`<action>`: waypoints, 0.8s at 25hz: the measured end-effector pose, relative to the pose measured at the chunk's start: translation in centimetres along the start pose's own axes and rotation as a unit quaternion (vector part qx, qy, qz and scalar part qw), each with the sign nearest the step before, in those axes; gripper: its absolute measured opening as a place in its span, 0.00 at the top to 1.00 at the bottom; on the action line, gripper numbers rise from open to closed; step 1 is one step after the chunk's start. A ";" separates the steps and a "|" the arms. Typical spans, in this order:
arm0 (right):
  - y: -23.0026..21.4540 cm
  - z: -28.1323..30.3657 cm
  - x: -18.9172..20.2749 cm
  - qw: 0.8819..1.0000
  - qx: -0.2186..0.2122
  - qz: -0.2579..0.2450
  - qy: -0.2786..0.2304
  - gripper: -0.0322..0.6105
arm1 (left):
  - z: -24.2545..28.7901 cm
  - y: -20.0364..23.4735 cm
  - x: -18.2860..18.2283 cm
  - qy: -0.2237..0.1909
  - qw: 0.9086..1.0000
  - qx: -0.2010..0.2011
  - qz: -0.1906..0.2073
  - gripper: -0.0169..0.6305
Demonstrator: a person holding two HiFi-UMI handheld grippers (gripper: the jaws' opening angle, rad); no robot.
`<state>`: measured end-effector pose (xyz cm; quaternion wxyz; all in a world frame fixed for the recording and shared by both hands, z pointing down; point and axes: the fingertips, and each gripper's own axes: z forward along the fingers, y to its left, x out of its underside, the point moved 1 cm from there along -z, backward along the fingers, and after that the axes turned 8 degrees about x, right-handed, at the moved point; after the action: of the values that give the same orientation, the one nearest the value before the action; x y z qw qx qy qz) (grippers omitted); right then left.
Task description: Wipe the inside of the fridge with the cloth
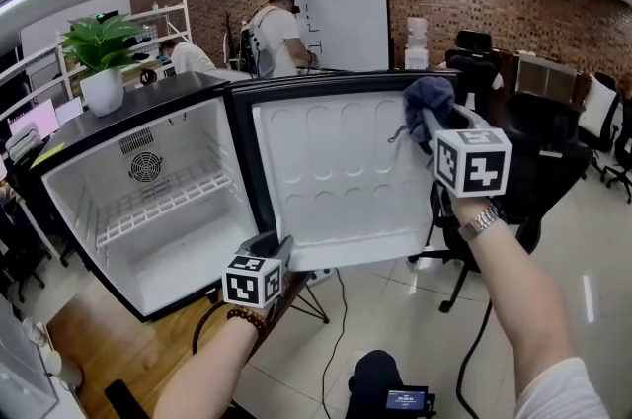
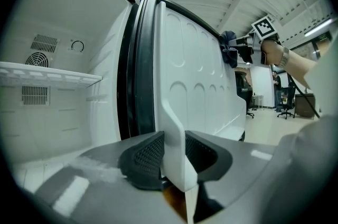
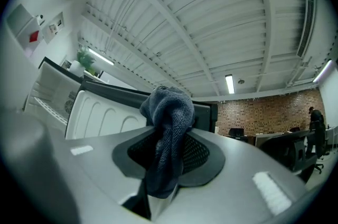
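Note:
The small black fridge (image 1: 148, 106) stands open, and its white inside holds a wire shelf (image 1: 163, 200). Its door (image 1: 341, 175) is swung out to the right. My left gripper (image 1: 270, 247) is shut on the door's lower edge, and the white edge (image 2: 174, 128) sits between its pads. My right gripper (image 1: 441, 125) is shut on a dark blue cloth (image 1: 428, 101), held up at the top right corner of the door's inner face. The cloth (image 3: 169, 112) bunches between the jaws and stands above them. The left gripper view also shows the cloth (image 2: 228, 48) against the door's upper edge.
A potted plant (image 1: 102, 51) stands on top of the fridge. Black office chairs (image 1: 538, 140) stand close behind the door at the right. A black cable (image 1: 341, 328) and tripod legs (image 1: 311, 300) lie on the floor below the door. People stand by a whiteboard (image 1: 346, 17) at the back.

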<state>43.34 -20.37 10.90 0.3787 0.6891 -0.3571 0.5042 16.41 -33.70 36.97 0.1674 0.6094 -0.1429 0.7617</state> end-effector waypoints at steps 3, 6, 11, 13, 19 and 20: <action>0.0 -0.4 0.0 1.000 0.000 0.011 -0.004 0.79 | 0.0 0.0 0.0 -0.001 1.000 0.001 -0.001 0.78; 2.8 -1.6 -0.4 0.999 -0.028 0.019 -0.019 0.79 | 0.0 0.0 0.1 -0.002 1.000 0.002 -0.002 0.78; 12.3 -3.1 -0.2 0.992 -0.120 0.019 -0.027 0.79 | 0.0 -0.1 0.0 -0.004 1.000 0.003 -0.005 0.77; 16.0 -3.1 0.3 0.988 -0.151 0.019 -0.022 0.79 | 0.1 0.0 0.0 -0.003 1.000 0.004 -0.006 0.77; 24.2 -2.8 1.3 0.979 -0.204 0.011 -0.009 0.79 | 0.1 0.0 0.1 -0.003 1.000 0.006 -0.009 0.77; 25.1 -2.7 1.5 0.978 -0.209 0.009 -0.007 0.79 | 0.1 0.0 0.1 -0.004 1.000 0.006 -0.010 0.77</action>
<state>20.57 -29.63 16.93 0.5073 0.5947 -0.4639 0.4169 16.45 -33.76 37.06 0.1707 0.6148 -0.1331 0.7584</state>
